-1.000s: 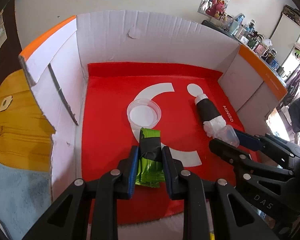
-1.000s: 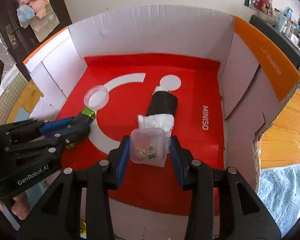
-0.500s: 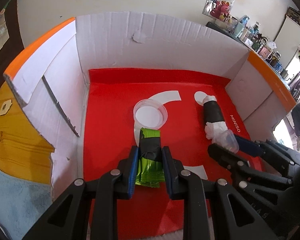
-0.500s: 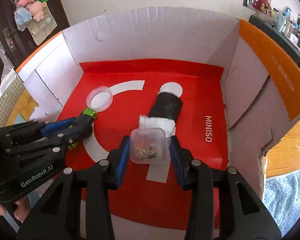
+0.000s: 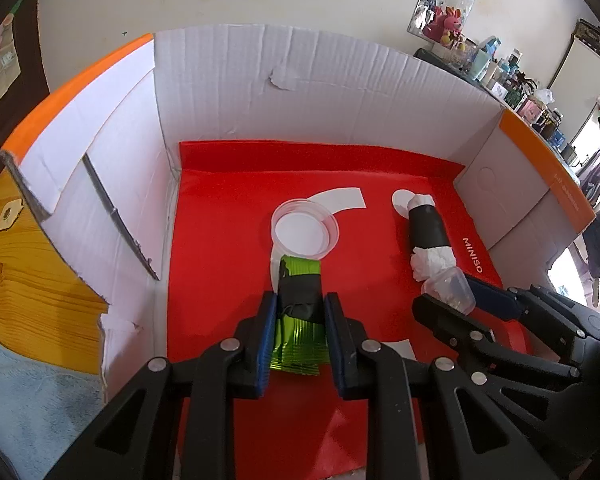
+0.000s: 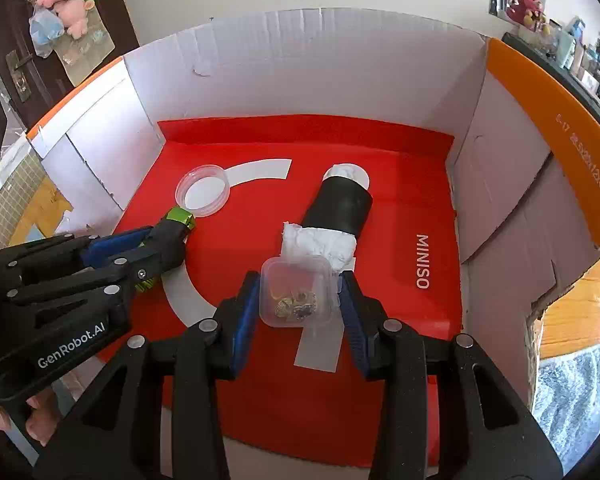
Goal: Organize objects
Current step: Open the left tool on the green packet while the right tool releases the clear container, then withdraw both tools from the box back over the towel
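Cardboard box (image 5: pixel 284 120) fills more view now; both grippers' holds unchanged.

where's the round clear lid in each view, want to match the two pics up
Left wrist view: the round clear lid lies just above centre on the red floor, right beyond the tip of the green packet in the left gripper.
Right wrist view: the same lid sits left of centre, just past the left gripper's tip.
Shared landmark: the white MINISO lettering on the red floor, to the lid's right in both.
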A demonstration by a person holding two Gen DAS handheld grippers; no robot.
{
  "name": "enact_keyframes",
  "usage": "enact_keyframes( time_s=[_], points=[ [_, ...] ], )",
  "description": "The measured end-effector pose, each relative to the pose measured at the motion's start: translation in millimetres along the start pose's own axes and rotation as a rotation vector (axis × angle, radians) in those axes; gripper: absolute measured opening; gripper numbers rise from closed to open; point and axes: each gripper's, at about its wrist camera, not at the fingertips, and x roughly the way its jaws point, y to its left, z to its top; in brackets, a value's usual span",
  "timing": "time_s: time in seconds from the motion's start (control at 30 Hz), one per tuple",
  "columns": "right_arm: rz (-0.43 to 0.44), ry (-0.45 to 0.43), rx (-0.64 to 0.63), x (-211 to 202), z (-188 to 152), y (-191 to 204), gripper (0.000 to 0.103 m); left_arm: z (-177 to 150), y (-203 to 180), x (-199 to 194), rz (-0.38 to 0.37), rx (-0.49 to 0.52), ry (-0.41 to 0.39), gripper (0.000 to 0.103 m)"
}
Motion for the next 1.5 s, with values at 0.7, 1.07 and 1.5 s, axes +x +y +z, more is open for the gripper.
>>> enact_keyframes(
  time_s=[0.7, 1.07, 1.5],
  points=[
    [0.007, 0.0, 0.003, -2, -1, 1, 0.045, -2, 3, -6, -0.005, 0.006, 0.001, 0.025],
    [0.0, -0.011, -0.003, -8, -2, 4, 0.049, -4, -5, -17, -0.004, 0.017, -0.021, 0.031],
    [-0.003, -0.042, -0.004, -29, -9, 8, 0.06, -10, -13, -37, -0.001, 0.026, -0.056, 0.041]
  ],
)
